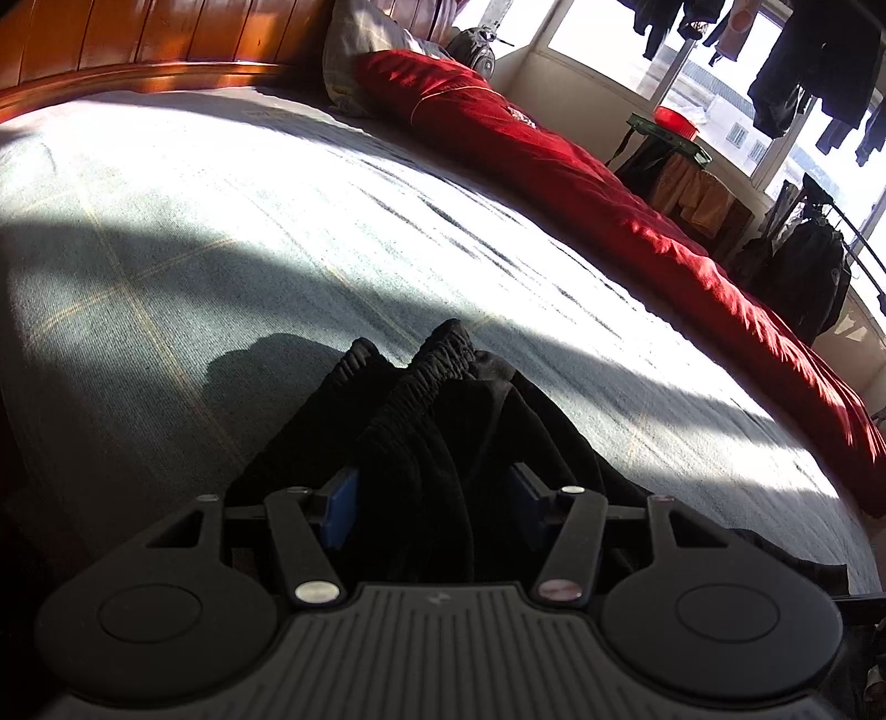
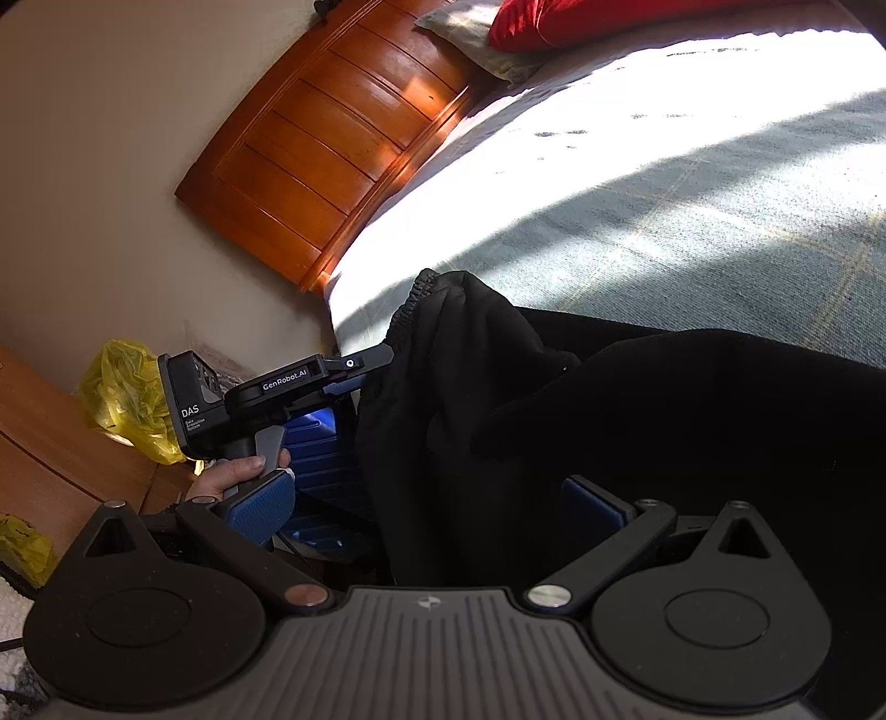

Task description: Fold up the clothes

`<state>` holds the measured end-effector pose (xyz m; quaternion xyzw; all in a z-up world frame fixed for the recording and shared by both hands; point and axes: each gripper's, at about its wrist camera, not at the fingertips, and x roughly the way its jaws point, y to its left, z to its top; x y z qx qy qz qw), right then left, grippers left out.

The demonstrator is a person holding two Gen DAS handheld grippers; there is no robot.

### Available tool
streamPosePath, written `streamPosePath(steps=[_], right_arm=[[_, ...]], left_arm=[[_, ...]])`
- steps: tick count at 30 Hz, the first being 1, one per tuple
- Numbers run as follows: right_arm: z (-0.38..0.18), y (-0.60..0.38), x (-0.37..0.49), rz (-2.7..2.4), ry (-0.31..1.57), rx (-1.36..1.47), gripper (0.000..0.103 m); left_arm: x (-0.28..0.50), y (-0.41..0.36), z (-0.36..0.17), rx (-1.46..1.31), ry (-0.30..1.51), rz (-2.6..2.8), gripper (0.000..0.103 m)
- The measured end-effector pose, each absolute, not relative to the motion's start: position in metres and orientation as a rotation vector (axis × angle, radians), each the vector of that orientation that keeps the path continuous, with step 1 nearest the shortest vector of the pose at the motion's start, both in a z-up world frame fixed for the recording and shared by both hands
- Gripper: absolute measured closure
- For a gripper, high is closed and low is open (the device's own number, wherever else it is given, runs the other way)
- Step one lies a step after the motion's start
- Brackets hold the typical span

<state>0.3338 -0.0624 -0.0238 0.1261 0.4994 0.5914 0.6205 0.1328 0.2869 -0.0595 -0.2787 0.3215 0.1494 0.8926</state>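
A black garment point(image 1: 443, 443) with an elastic waistband point(image 1: 437, 354) lies bunched at the near edge of the bed. My left gripper point(image 1: 432, 490) is shut on it, the gathered cloth filling the gap between its blue pads point(image 1: 340, 498). In the right wrist view the same garment point(image 2: 609, 415) hangs over the bed's side, and a hand point(image 2: 232, 471) holds the left gripper point(image 2: 382, 354) with its finger against the waistband point(image 2: 412, 299). My right gripper point(image 2: 429, 498) stands wide open. Cloth hangs between its jaws, and its left pad point(image 2: 260, 509) is bare and apart from the cloth.
The bed's grey-blue checked cover point(image 1: 277, 221) stretches ahead, half in sunlight. A red quilt point(image 1: 554, 166) and a pillow point(image 1: 360, 50) lie along the far side below a wooden headboard point(image 2: 332, 155). Beside the bed are a yellow bag point(image 2: 122, 393), a wooden nightstand point(image 2: 44, 443) and a blue crate point(image 2: 321, 443).
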Motion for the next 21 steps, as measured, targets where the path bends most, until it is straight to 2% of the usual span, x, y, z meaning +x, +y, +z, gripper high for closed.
streamPosePath(steps=[4, 9, 11, 12, 13, 14, 21], right_arm=[[-0.026, -0.060, 0.334, 1.350, 1.157, 0.281, 0.000], [-0.024, -0.059, 0.332, 1.368, 1.154, 0.261, 0.000], [-0.026, -0.059, 0.332, 1.363, 1.161, 0.262, 0.000], [-0.027, -0.060, 0.332, 1.360, 1.165, 0.266, 0.000], [-0.028, -0.060, 0.333, 1.358, 1.169, 0.268, 0.000], [-0.029, -0.061, 0.333, 1.356, 1.173, 0.271, 0.000], [-0.031, -0.061, 0.339, 1.350, 1.175, 0.280, 0.000]], left_arm=[[0.136, 0.291, -0.073, -0.621, 0.681, 0.297, 0.047], [0.139, 0.304, -0.068, -0.667, 0.594, 0.326, 0.050], [0.137, 0.306, -0.068, -0.672, 0.581, 0.344, 0.068], [0.135, 0.306, -0.069, -0.673, 0.579, 0.361, 0.074], [0.133, 0.305, -0.069, -0.670, 0.576, 0.378, 0.085], [0.130, 0.304, -0.069, -0.663, 0.572, 0.398, 0.090], [0.105, 0.292, -0.045, -0.624, 0.535, 0.495, 0.094]])
